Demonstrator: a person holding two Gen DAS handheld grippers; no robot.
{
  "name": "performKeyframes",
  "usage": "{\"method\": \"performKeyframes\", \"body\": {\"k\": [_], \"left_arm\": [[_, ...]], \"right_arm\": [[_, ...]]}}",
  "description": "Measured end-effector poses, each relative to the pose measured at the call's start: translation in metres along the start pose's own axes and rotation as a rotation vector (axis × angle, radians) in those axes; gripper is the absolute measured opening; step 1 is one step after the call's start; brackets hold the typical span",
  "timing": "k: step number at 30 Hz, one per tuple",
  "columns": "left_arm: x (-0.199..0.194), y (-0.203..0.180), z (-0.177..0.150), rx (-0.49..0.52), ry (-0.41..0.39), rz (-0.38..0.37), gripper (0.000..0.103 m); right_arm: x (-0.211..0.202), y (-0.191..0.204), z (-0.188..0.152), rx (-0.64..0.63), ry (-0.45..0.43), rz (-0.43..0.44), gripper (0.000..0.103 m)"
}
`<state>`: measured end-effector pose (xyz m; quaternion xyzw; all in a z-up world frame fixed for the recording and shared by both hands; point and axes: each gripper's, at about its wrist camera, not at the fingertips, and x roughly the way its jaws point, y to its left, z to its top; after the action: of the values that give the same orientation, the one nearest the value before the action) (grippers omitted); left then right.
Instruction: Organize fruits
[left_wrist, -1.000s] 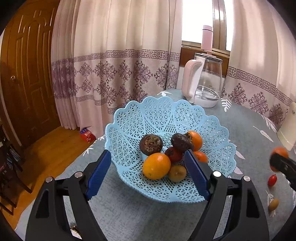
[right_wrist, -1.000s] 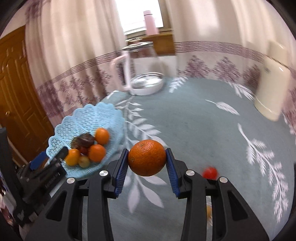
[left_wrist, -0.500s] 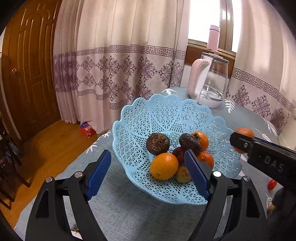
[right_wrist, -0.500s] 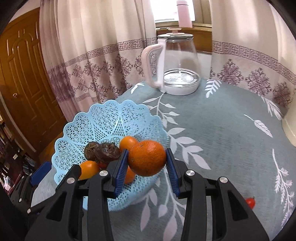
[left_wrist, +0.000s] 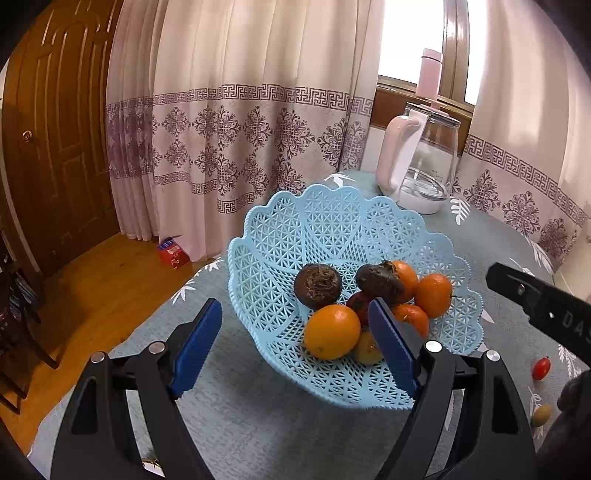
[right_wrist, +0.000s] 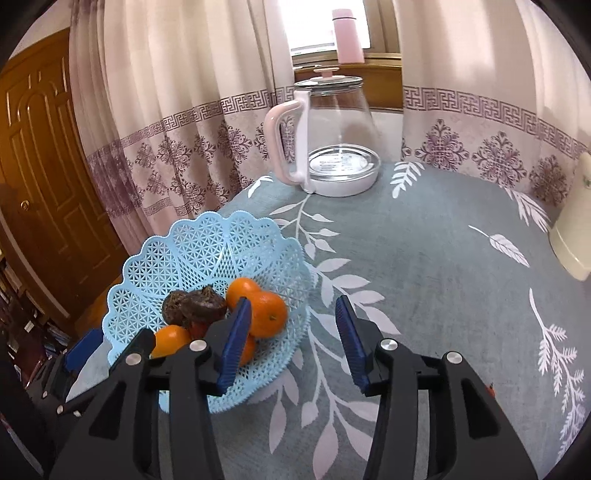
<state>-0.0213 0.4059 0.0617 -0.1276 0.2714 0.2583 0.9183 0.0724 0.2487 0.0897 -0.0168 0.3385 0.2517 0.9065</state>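
Right hand-held gripper has its blue pads spread wide with nothing between them, low in the middle of the right wrist view, just beside the right rim of the light blue basket. One mandarin lies in the basket at its right side, touching another orange fruit behind it. Two dark brown fruits rest to the left of them. Left hand-held gripper is also wide and empty, its pads at either side of the basket's near rim. On the desk, at lower right of the left view, lie a small red tomato and a small yellowish fruit, well apart from the basket.
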Motion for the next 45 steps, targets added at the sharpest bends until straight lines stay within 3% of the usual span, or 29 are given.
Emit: {"method": "performKeyframes", "body": {"k": [5,8,23,45], "left_arm": [[-0.002,-0.001,0.000,0.001,-0.002,-0.009,0.083],[-0.004,-0.002,0.001,0.002,-0.004,-0.017,0.089],[-0.020,-0.003,0.005,0.000,-0.023,-0.038,0.089],[-0.031,-0.021,0.001,0.043,-0.025,-0.089,0.094]], "right_arm": [[-0.008,-0.009,-0.009,0.029,0.000,-0.012,0.052],[-0.012,-0.014,-0.016,0.049,0.007,-0.021,0.052],[-0.036,-0.039,-0.039,0.120,0.010,-0.080,0.054],[-0.075,-0.118,-0.106,0.278,0.054,-0.225,0.054]]}}
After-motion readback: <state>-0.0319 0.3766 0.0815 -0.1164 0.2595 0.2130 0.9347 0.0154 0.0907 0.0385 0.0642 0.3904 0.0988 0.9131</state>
